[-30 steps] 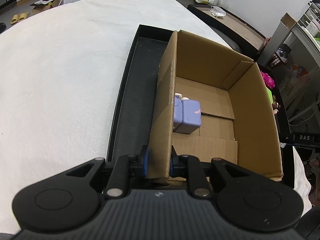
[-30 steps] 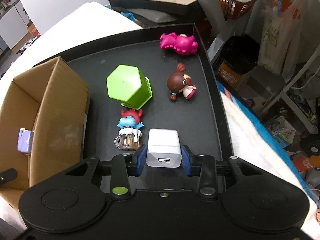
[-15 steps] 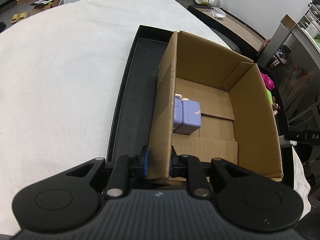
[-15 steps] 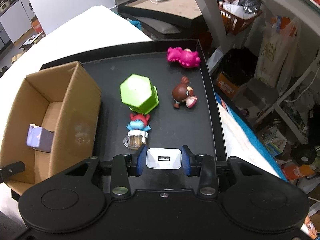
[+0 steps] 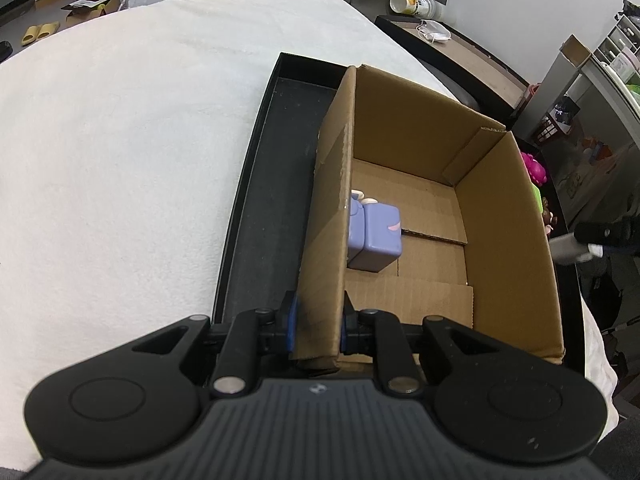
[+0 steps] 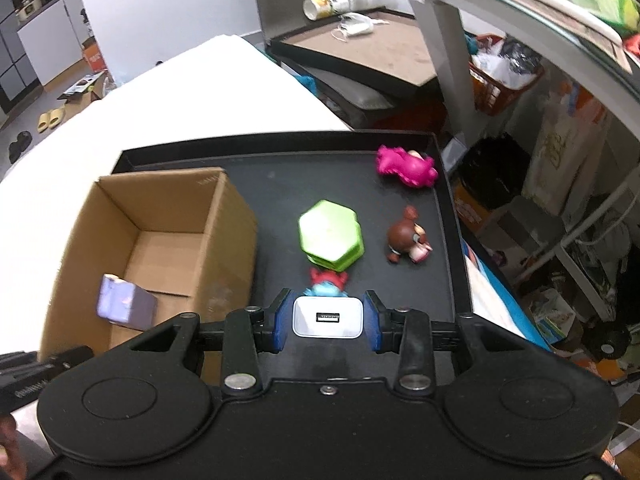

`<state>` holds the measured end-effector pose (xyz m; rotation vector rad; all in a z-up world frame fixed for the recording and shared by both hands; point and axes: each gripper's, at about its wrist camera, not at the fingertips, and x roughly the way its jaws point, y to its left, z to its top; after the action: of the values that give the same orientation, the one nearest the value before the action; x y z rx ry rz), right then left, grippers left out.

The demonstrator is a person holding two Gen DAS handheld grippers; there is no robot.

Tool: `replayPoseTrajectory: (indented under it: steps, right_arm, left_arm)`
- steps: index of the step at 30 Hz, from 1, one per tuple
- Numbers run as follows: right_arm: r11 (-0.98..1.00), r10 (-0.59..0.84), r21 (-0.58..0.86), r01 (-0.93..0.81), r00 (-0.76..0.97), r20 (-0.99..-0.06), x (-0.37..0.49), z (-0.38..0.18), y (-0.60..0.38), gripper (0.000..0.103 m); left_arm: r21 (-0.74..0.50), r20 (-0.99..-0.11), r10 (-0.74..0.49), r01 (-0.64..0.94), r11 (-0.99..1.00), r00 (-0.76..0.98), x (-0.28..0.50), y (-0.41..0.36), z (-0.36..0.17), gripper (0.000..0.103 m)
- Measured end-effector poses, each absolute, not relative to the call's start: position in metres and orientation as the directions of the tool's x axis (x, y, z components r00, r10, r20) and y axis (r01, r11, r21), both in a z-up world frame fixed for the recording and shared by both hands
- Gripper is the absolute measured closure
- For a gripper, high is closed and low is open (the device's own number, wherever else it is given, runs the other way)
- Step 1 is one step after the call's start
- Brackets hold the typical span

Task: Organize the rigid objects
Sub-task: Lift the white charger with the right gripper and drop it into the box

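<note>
Charger (image 6: 327,317) in closed right tool (image 6: 327,320)

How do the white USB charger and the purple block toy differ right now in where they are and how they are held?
The white USB charger is clamped in the right claw above the black tray; the purple block toy lies free on the floor of the cardboard box. The charger is plain white with a USB port facing the camera; the toy is lavender with a pink mark. Both are small, boxy and rigid.
</note>
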<state>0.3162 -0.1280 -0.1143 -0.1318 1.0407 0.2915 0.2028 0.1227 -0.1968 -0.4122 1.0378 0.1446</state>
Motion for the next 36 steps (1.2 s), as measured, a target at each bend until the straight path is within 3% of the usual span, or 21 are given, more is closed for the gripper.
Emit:
replayPoseTrajectory:
  steps: [36]
  right_arm:
    - [0.902,0.248,-0.014,-0.431,0.544,-0.802,0.319,-0.063,-0.018,0.066]
  left_arm:
    - [-0.308,-0.847,-0.112,-0.309,0.900,0.519,0.200,0.128,-0.200,0.084]
